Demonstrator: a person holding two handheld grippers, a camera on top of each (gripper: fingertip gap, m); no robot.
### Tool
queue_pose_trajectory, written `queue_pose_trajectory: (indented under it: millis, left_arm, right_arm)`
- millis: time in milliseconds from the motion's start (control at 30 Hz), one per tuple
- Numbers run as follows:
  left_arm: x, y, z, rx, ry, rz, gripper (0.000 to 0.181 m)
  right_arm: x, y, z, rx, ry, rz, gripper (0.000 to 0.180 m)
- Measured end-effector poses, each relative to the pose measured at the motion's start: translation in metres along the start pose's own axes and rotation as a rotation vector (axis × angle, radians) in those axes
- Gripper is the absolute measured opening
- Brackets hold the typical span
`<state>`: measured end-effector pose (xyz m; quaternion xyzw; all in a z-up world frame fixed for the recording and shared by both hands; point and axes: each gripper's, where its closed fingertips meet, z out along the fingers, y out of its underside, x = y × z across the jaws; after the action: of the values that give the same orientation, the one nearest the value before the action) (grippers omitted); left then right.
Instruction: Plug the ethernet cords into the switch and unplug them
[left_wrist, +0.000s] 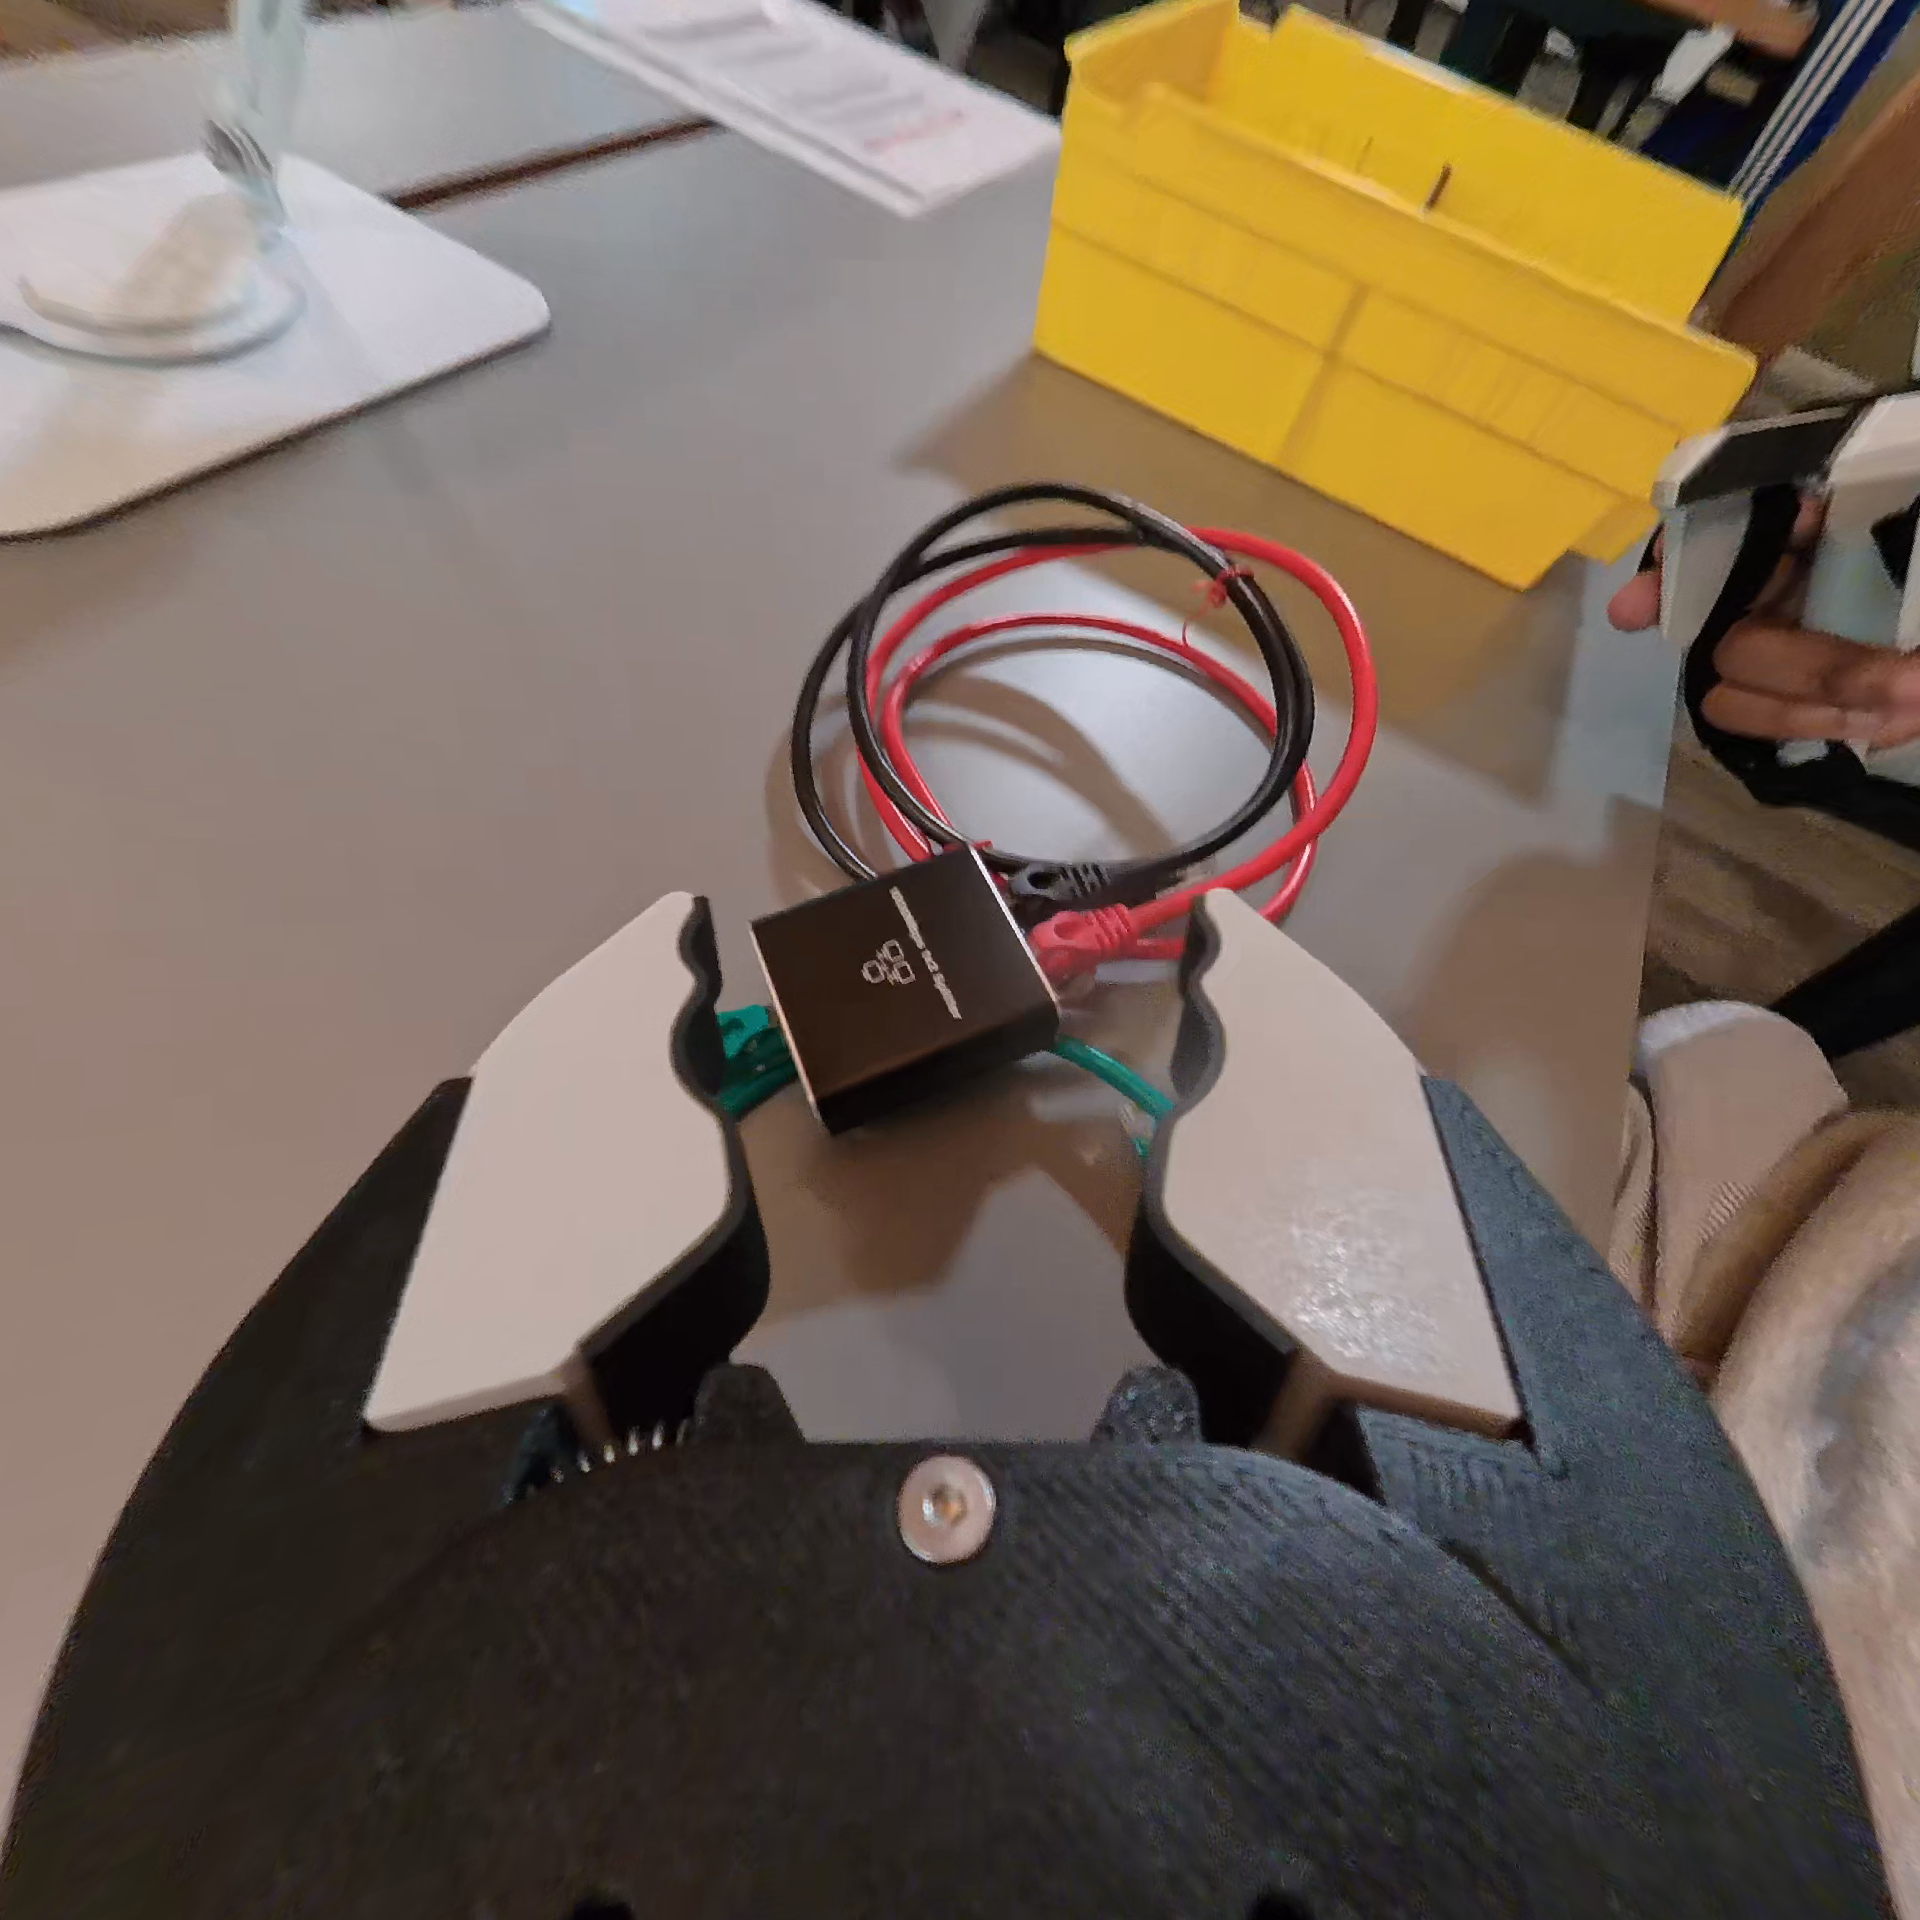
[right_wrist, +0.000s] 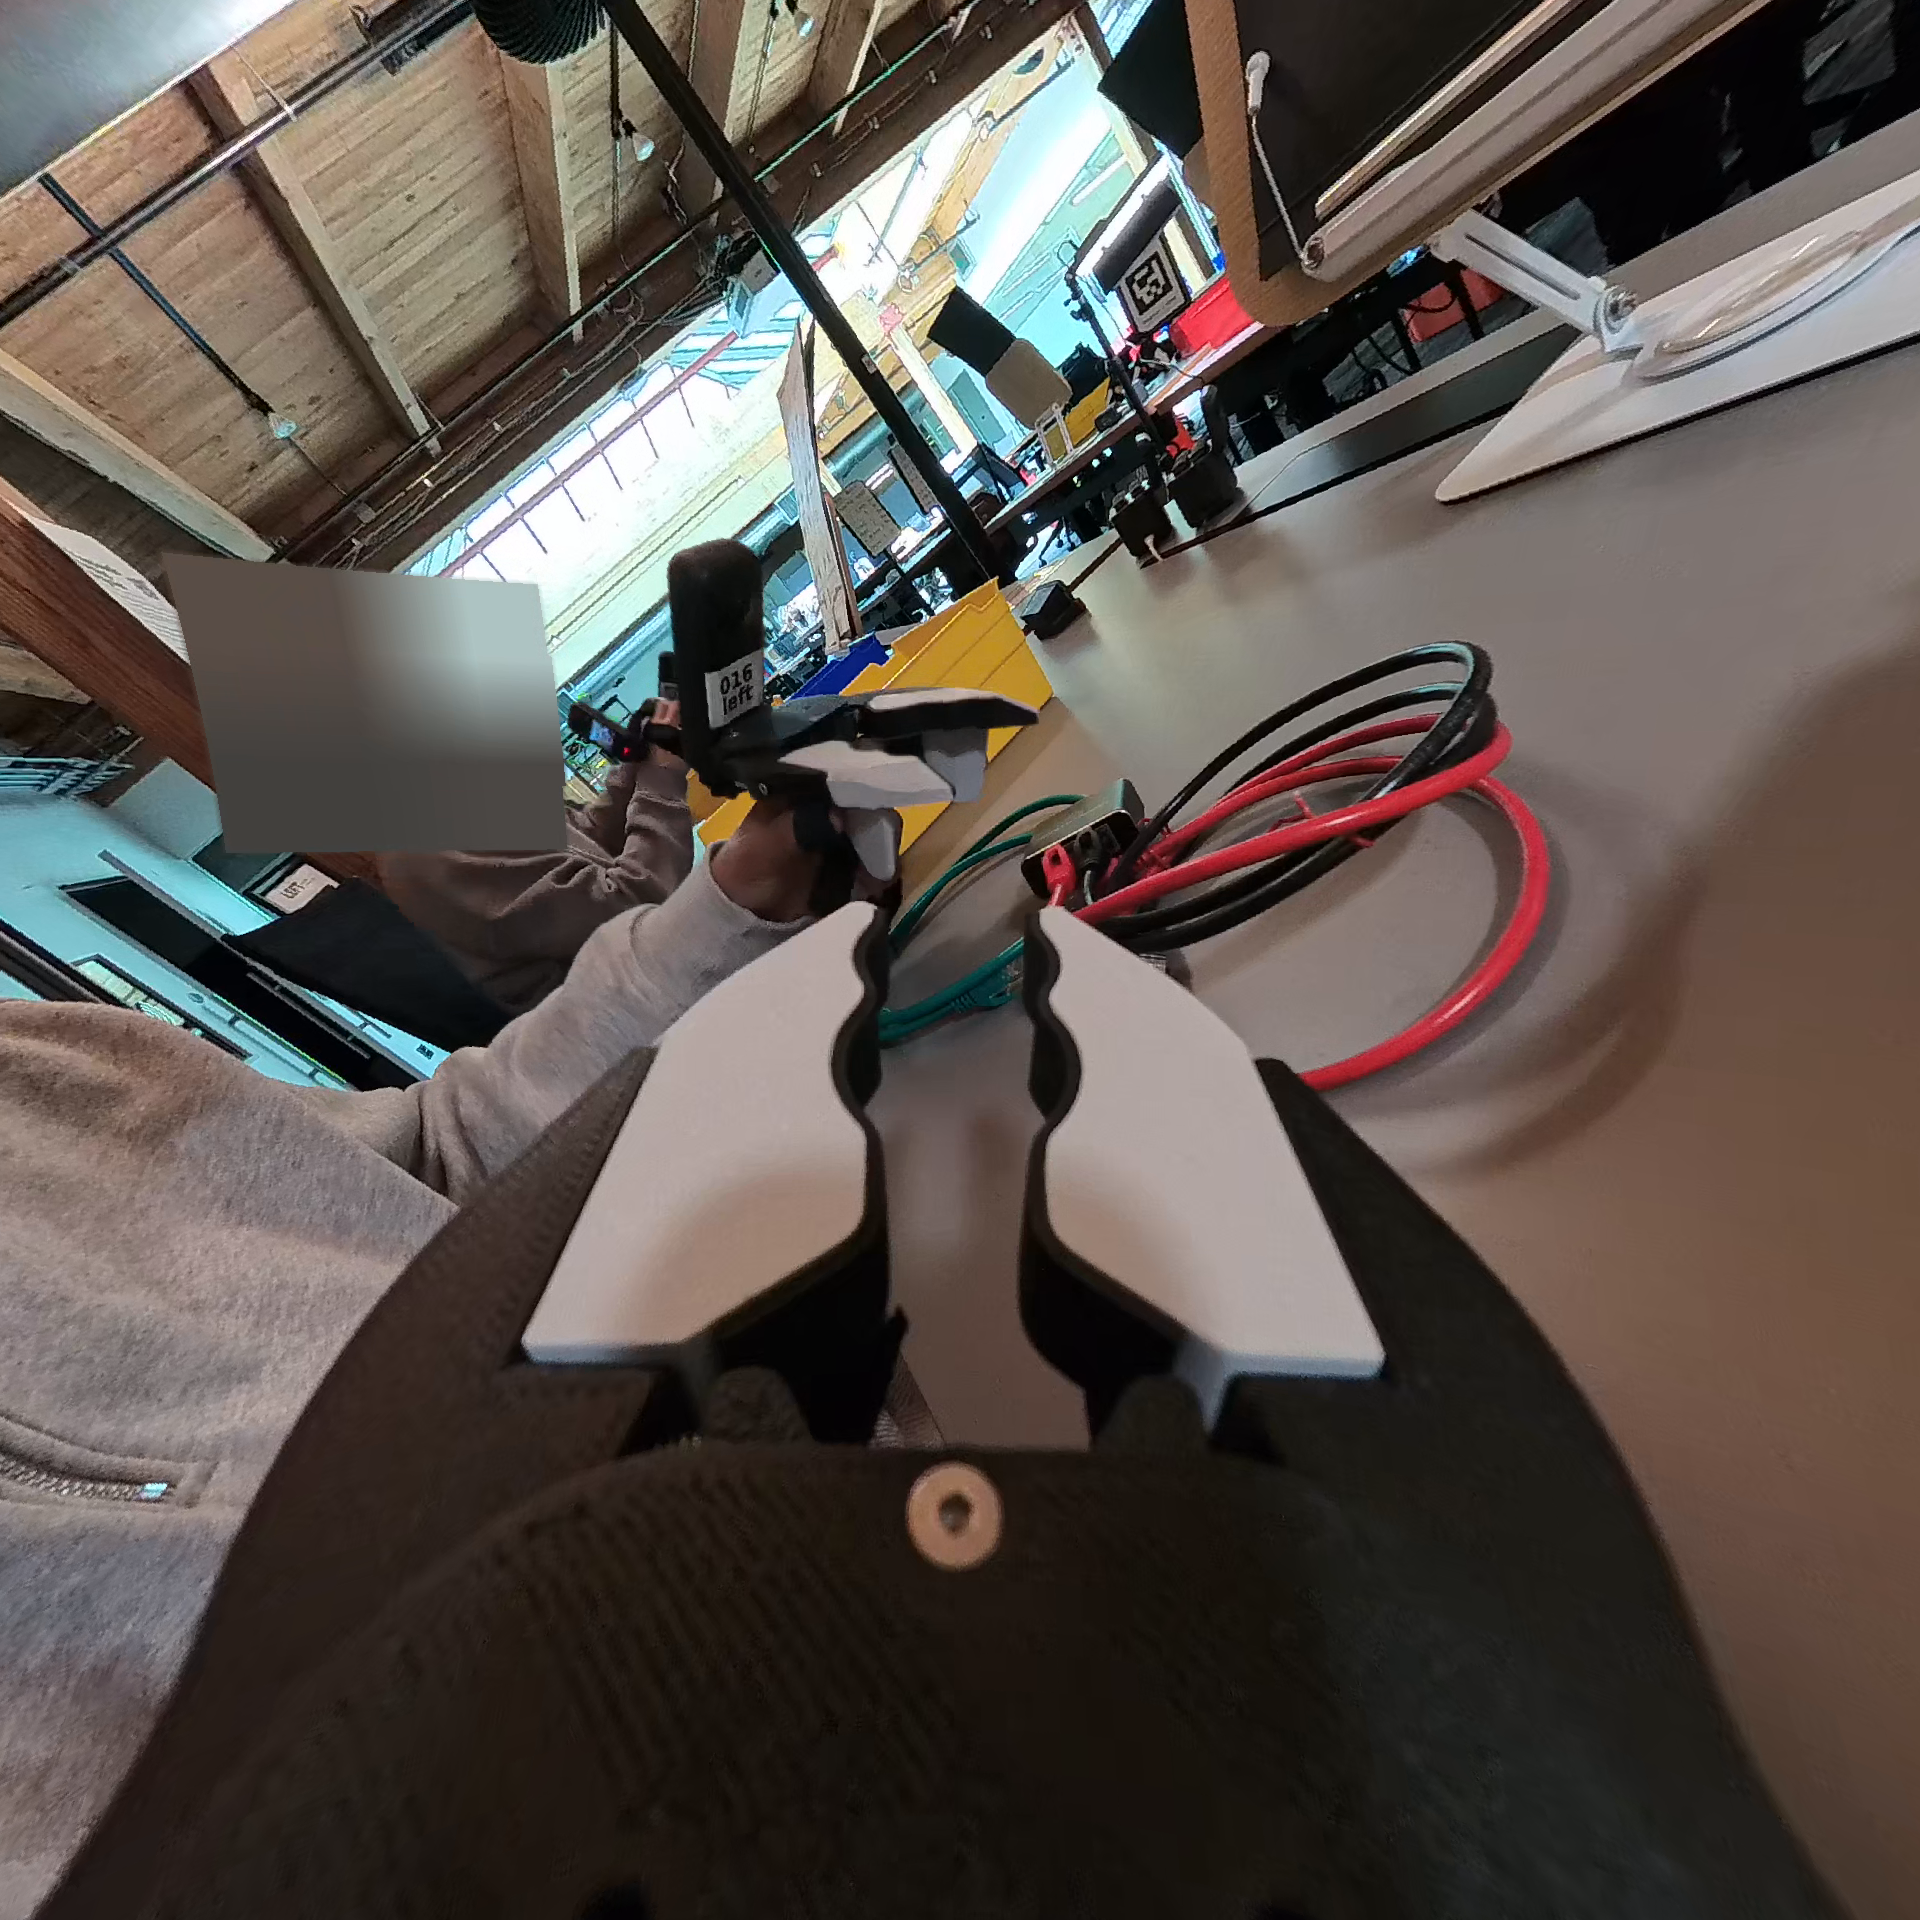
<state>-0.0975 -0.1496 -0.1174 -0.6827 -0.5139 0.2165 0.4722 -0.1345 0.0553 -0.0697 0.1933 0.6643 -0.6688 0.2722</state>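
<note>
A small black switch (left_wrist: 904, 997) lies on the grey table (left_wrist: 520, 727). A red cord (left_wrist: 1340, 665) and a black cord (left_wrist: 831, 665) lie coiled behind it, with their plugs in its right side. A green cord (left_wrist: 748, 1049) meets its left side. My left gripper (left_wrist: 951, 935) is open, its fingers on either side of the switch and slightly above it. My right gripper (right_wrist: 956, 935) is open with a narrow gap and empty, short of the green cord (right_wrist: 966, 997) and the switch (right_wrist: 1091, 821). It also shows at the right edge of the left wrist view (left_wrist: 1766, 499).
A yellow bin (left_wrist: 1351, 312) stands behind the cords. A white monitor base (left_wrist: 208, 343) sits at the far left and a paper sheet (left_wrist: 810, 94) at the back. The table's edge (left_wrist: 1652, 831) runs just right of the cords. The person's sleeve (right_wrist: 208, 1247) is close by.
</note>
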Motion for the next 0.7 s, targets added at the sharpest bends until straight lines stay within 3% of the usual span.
queue_pose_trajectory:
  millis: [267,533,700]
  left_arm:
    - [-0.011,0.023,0.003,-0.223,-0.154,0.243,0.098]
    - [-0.012,0.026,0.006,-0.237,-0.167,0.292,0.082]
    - [-0.02,0.039,0.018,-0.309,-0.183,0.349,0.089]
  right_arm:
    - [-0.001,0.0,0.0,0.0,-0.002,-0.001,0.024]
    - [-0.001,0.001,0.001,-0.004,-0.004,0.002,0.024]
    - [-0.001,0.002,0.001,-0.007,-0.004,0.001,0.024]
